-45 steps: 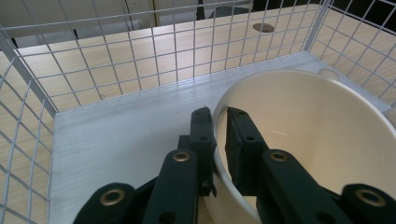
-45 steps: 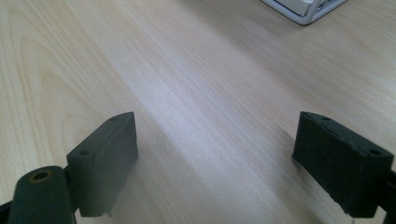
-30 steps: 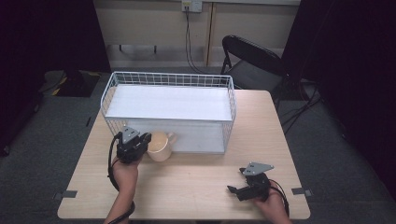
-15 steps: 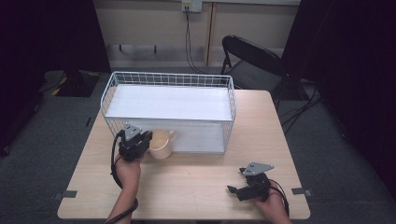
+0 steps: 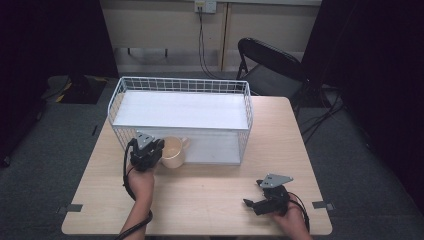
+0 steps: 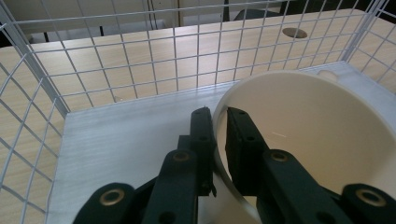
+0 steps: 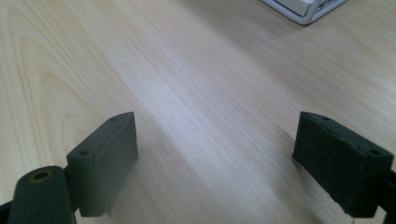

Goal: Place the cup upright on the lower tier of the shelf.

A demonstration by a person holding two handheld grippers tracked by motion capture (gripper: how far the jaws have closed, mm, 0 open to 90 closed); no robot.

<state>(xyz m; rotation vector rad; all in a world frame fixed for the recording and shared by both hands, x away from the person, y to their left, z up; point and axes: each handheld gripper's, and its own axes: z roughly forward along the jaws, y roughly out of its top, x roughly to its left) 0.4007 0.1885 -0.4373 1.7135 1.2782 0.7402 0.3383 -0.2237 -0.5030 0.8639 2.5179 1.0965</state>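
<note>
A cream cup [image 5: 174, 152] with a handle sits at the front of a white wire basket [image 5: 180, 80]. My left gripper [image 5: 160, 149] is shut on the cup's left rim, one jaw inside and one outside. In the left gripper view the jaws [image 6: 219, 116] pinch the thin rim of the cup [image 6: 317, 140] above the basket's white floor [image 6: 121, 140], with wire walls [image 6: 140, 60] to the left and beyond. My right gripper [image 5: 252, 192] rests low over the table near the front right, open. Its pads [image 7: 107, 158] stand wide apart with bare wood between them.
The wooden table [image 5: 210, 190] has free room in front of the basket and between the two hands. A black folding chair [image 5: 270, 65] stands behind the table's far right corner. A basket corner [image 7: 308, 11] shows at the top of the right gripper view.
My left gripper has edged slightly toward the basket with the cup. The right gripper has stayed where it was.
</note>
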